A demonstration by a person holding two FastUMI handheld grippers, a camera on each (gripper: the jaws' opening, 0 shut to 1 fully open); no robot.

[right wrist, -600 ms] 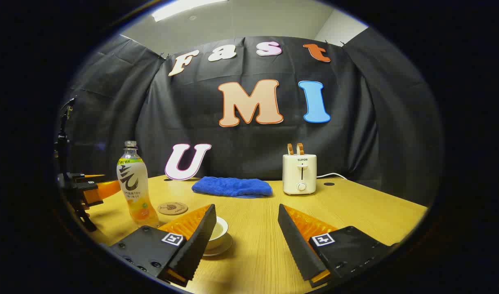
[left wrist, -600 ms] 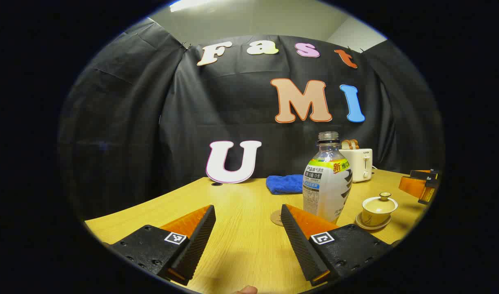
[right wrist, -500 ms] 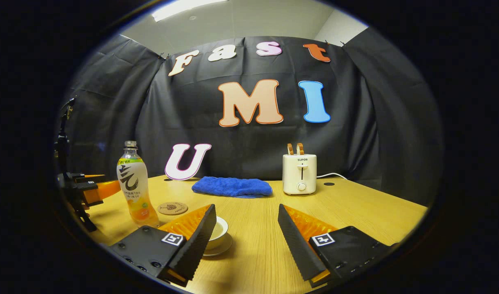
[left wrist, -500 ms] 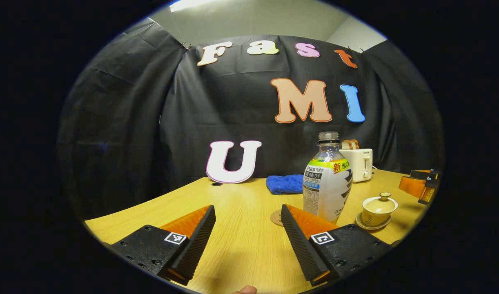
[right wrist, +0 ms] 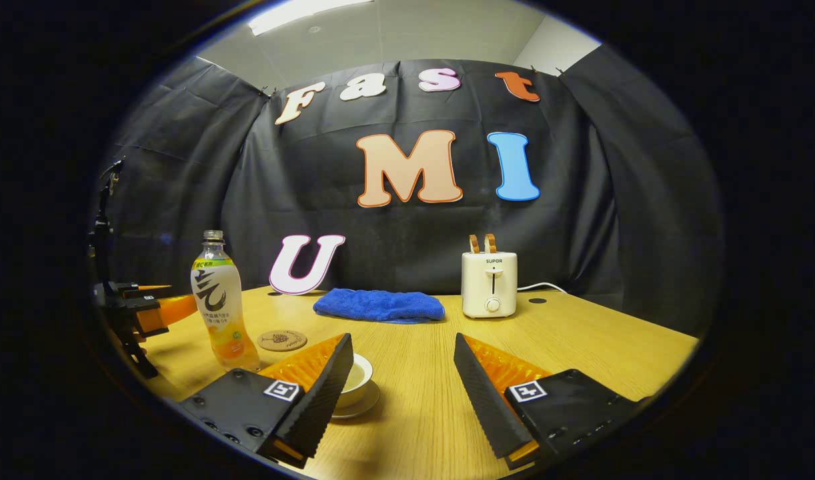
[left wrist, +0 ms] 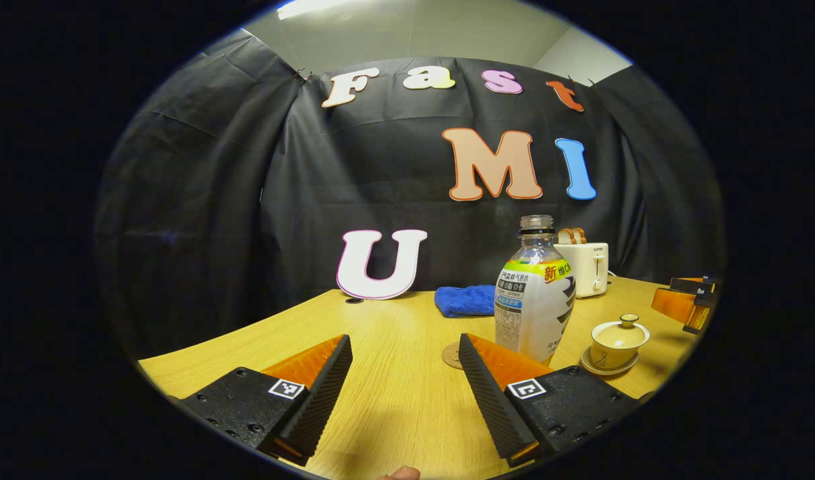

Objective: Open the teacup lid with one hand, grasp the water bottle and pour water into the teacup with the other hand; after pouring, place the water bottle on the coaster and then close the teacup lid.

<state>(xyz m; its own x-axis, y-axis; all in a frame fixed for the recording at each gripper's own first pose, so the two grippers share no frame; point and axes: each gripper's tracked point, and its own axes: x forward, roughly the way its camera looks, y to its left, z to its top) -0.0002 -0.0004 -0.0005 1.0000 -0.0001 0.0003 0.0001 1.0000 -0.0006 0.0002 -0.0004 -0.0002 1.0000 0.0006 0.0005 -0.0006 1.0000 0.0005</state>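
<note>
Left gripper (left wrist: 405, 377) and right gripper (right wrist: 403, 375) both low over the table (left wrist: 394, 400), jaws wide apart, holding nothing. Bottle (left wrist: 533, 300) upright beside coaster (right wrist: 282, 340); lidded teacup (left wrist: 619, 337) on saucer nearby.

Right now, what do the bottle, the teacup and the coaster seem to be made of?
Bottle: likely clear thin plastic, see-through at the neck, with a printed wrap.
Teacup: probably glazed ceramic, cream and slightly shiny.
Coaster: perhaps cork or wood, matte brown and flat.
</note>
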